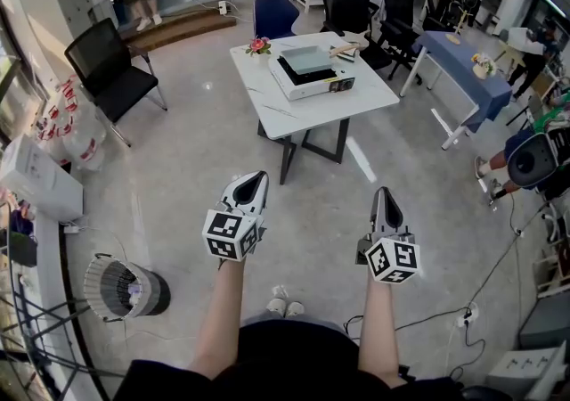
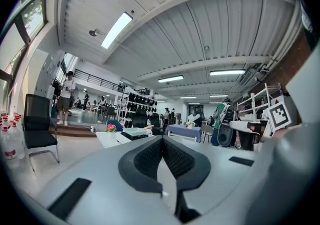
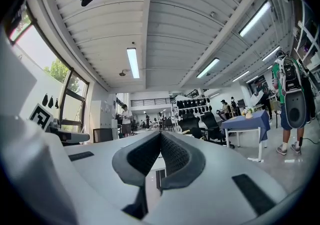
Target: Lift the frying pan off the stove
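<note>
Out over the floor, the person is holding the left gripper and right gripper side by side, both clenching shut on nothing. Well ahead, the stove is sitting on the white table; I cannot tell whether the grey square topping it is the frying pan.

Finding no readable words, brands or numbers anywhere. Seeing only black-and-white square markers on the cube of the left gripper and on that of the right gripper, in the lower middle of the head view: patterns, not letters. Noticing red print on the wrapped bottles at the left edge, too small for reading.
</note>
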Demonstrator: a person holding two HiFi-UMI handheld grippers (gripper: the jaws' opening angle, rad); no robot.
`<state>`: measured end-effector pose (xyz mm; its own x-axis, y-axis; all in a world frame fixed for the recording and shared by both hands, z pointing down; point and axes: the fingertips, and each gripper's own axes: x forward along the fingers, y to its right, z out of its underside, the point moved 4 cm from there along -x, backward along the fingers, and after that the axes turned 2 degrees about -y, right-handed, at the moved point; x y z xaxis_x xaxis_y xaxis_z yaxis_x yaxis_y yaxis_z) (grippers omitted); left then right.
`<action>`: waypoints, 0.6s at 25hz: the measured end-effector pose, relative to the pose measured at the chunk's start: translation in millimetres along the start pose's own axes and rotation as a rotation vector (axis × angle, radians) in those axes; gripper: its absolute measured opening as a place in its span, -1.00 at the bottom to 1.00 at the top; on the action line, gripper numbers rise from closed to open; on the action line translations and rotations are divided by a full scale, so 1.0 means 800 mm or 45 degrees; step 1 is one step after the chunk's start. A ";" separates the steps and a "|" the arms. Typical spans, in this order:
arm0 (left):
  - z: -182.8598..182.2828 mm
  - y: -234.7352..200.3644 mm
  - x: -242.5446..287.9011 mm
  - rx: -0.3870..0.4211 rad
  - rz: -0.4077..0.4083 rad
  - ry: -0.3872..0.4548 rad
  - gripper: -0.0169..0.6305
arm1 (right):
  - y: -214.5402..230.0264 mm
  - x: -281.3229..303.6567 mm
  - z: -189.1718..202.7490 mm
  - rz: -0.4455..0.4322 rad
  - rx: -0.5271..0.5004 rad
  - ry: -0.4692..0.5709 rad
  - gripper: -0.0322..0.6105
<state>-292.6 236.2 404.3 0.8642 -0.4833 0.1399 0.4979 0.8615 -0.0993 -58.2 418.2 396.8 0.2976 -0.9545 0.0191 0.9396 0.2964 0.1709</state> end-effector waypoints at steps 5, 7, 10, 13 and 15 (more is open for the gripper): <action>0.006 -0.001 0.002 -0.009 0.010 -0.014 -0.89 | -0.004 0.001 0.008 -0.028 0.006 -0.012 -0.86; 0.008 -0.002 0.003 -0.012 0.011 -0.021 -0.89 | -0.006 0.002 0.009 -0.051 0.017 -0.005 -0.76; 0.009 -0.005 0.005 -0.016 0.014 -0.025 -0.89 | -0.008 0.004 0.008 -0.084 0.029 0.012 -0.50; 0.010 -0.009 0.007 -0.023 0.017 -0.023 -0.89 | -0.010 0.007 0.008 -0.107 0.040 0.025 -0.34; 0.011 -0.012 0.010 -0.024 0.019 -0.023 -0.89 | -0.009 0.010 0.010 -0.108 0.040 0.021 -0.27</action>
<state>-290.9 225.7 414.9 0.8703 -0.4671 0.1563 0.4861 0.8657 -0.1198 -64.0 407.8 403.8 0.2203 -0.9754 -0.0128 0.9558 0.2132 0.2023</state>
